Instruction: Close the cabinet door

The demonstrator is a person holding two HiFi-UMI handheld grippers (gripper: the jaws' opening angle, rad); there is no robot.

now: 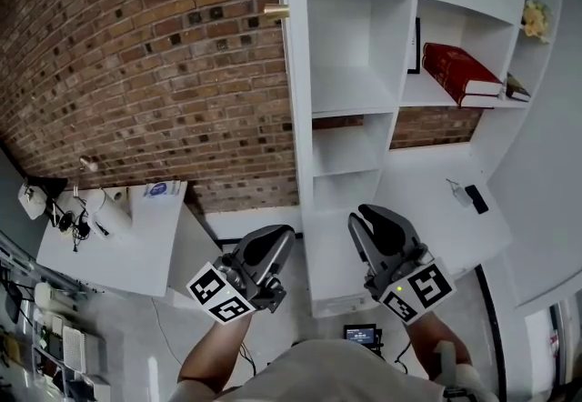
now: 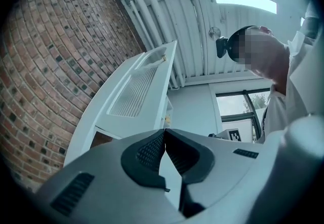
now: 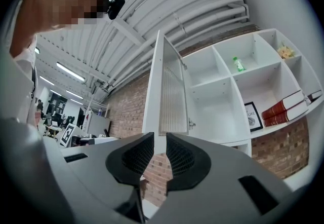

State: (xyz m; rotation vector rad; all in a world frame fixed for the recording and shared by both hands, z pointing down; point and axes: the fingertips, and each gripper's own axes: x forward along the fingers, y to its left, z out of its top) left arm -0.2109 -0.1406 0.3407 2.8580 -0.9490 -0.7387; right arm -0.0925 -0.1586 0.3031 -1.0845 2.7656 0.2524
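Brick wall [image 1: 136,55]: left of the shelf unit [image 1: 364,27].
Left gripper [image 1: 277,242]: below the unit's bottom edge; jaw tips touching, nothing between.
Cabinet door [image 1: 291,73]: swung open, edge-on at the unit's left edge.
Right gripper [image 1: 368,221]: beside the left; jaws narrowly apart, empty.
Red books [image 1: 459,73]: right compartment, apparently stacked flat.

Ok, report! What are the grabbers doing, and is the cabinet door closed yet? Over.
Left gripper shut, empty. Right gripper slightly open, empty. Cabinet door wide open, untouched. Nothing seen in its swing. Over.
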